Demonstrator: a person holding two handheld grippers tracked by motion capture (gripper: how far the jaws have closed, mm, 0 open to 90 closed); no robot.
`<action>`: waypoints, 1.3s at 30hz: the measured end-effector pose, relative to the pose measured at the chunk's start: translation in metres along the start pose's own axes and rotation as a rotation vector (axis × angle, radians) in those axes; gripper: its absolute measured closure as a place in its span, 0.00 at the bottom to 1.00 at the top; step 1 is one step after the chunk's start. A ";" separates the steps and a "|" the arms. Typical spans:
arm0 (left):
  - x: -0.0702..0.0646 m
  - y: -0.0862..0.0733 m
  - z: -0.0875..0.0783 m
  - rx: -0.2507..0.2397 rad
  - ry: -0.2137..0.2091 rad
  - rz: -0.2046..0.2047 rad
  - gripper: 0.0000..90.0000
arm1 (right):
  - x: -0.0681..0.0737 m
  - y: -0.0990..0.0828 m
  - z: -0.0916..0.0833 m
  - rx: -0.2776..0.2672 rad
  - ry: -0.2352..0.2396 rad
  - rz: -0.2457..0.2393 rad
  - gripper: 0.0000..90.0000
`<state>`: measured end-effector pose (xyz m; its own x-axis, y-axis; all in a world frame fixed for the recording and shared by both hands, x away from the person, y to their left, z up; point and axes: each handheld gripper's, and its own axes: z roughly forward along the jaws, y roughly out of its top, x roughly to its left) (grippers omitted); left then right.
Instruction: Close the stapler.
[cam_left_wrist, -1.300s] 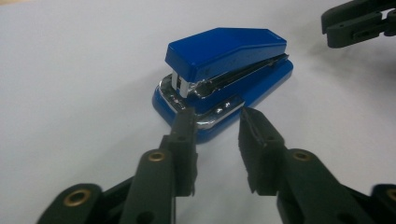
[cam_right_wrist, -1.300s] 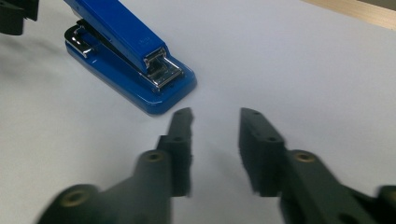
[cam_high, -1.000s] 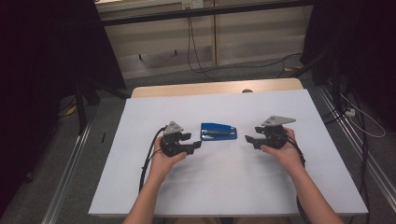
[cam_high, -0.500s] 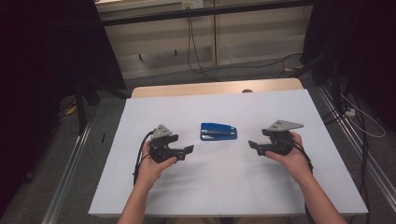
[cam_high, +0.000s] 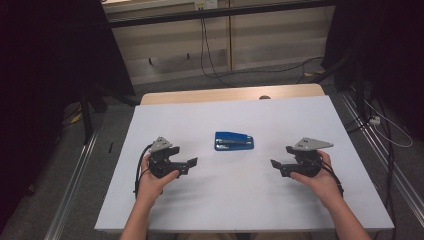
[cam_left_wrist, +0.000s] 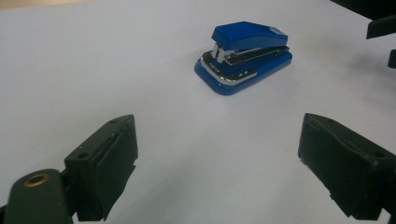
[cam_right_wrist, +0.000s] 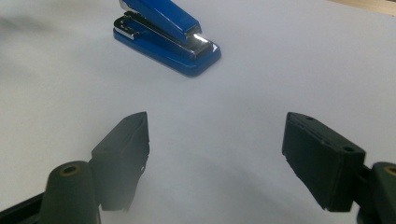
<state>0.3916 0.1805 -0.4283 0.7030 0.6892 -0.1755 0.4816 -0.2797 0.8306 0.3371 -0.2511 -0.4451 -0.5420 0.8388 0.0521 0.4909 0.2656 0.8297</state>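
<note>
Blue stapler (cam_high: 234, 141): lay flat near the middle of the white worktop (cam_high: 260, 200), long axis running left-right, touching nothing.
Stapler detail: blue top arm over chrome magazine and blue base; in the left claw view its blunt wide end faced the camera.
Left claw (cam_high: 190, 163): held low over the worktop, left of and nearer the person than the stapler; jaws spread wide, nothing between them.
Right claw (cam_high: 276, 164): mirrored on the other side, well apart from the stapler; jaws likewise gaping, nothing held.
Step in hand (judged): approach to the stapler, w/ both claws aimed inward at it.
Doing it well: prob. best to close across the narrow width of the body, pads on the base sides rather than on the sprung top arm, so it wouldn't squeeze shut or skid.
Second claw: could steady one end while the other gripped; smooth sheet gave little friction, so a push might slide it.
Edges: stapler sat well clear of every worktop edge; far edge showed a strip of bare wood (cam_high: 230, 94).
Open room: bare sheet on all sides, no clutter btwn claws and stapler.
Off the worktop: cables (cam_high: 390, 135) and rails on the floor, well apart from the work.
</note>
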 end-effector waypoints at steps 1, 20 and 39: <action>0.001 -0.001 -0.001 -0.001 0.002 0.002 0.13 | 0.000 -0.001 -0.001 -0.001 -0.001 0.001 0.25; 0.010 -0.019 -0.027 0.006 0.015 0.043 0.11 | 0.003 -0.018 -0.017 0.002 0.002 0.008 0.23; 0.019 -0.031 -0.049 0.005 0.053 0.040 0.10 | 0.009 -0.028 -0.031 0.003 -0.002 0.003 0.22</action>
<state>0.3641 0.2350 -0.4314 0.6932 0.7117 -0.1136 0.4559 -0.3109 0.8339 0.2972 -0.2657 -0.4508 -0.5393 0.8404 0.0534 0.4947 0.2649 0.8277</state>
